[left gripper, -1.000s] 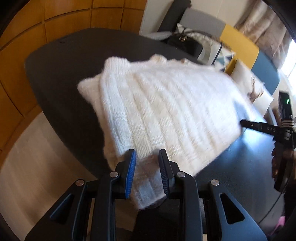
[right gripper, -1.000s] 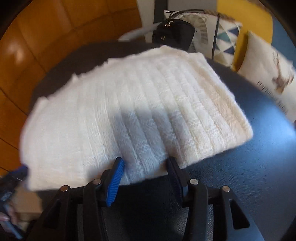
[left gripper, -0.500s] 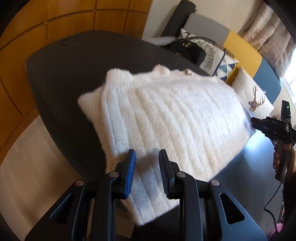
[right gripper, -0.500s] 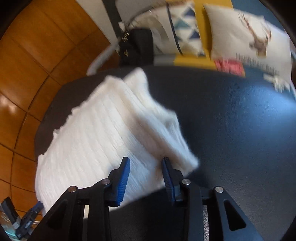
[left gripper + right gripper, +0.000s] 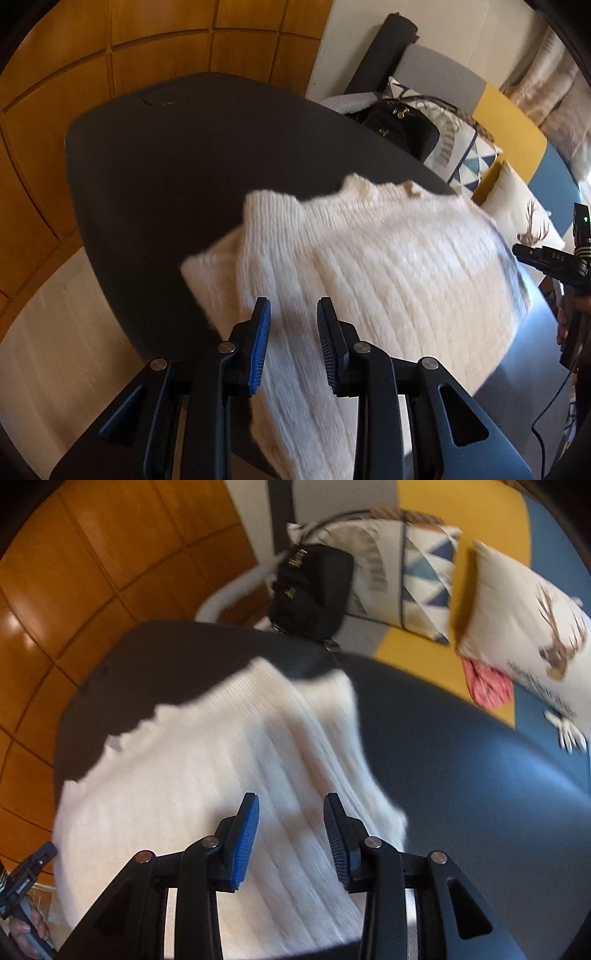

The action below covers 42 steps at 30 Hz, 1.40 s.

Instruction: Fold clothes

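Both grippers, left gripper (image 5: 293, 332) and right gripper (image 5: 291, 827), hover with fingers apart, gripping nothing; white knit sweater (image 5: 388, 273) overhangs worktop (image 5: 177, 155) edge at frame bottom, so a careless pull risks sliding it off.

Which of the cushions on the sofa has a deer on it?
The white cushion farthest right; the other cushion beside the black bag shows blue triangles.

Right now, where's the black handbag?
The black handbag sits off the dark table's far edge, on the sofa against the triangle-patterned cushion, beyond the white knitted sweater.
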### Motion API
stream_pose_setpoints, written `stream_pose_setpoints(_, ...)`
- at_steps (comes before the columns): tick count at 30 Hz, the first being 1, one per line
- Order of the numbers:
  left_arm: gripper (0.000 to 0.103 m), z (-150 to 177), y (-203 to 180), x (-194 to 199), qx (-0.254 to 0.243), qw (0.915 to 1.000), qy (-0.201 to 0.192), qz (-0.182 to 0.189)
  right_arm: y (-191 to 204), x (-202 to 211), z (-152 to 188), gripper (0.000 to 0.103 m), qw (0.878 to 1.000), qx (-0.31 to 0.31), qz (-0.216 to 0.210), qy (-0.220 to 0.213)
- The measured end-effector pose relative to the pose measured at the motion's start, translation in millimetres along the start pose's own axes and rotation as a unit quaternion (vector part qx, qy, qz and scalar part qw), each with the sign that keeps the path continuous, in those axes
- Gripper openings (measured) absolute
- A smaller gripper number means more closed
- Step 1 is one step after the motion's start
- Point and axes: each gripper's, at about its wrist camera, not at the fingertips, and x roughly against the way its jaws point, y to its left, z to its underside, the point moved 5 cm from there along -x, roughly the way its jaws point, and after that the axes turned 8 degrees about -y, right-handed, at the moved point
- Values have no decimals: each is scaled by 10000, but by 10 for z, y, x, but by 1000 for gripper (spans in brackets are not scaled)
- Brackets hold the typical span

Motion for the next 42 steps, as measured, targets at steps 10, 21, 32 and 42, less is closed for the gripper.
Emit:
stream_pose_setpoints(10, 28, -262, 112, -188, -26, 9999, -66, -134, 108, -541, -179, 38, 9970, 106, 626, 436)
stream_pose_setpoints(21, 31, -374, 152, -446, -53, 9986, 138, -500, 246, -511, -169, 41, 9965, 385, 666, 332)
stream_pose_setpoints(32, 37, -261, -222, -664, -575, 9968, 426, -363, 934, -774, -143, 43, 9953, 835, 89, 491)
stream_pose_setpoints(42, 39, -45, -241, -282, -545, 9975, 45, -443, 1469, -309, 275, 43, 9936, 1062, -376, 39)
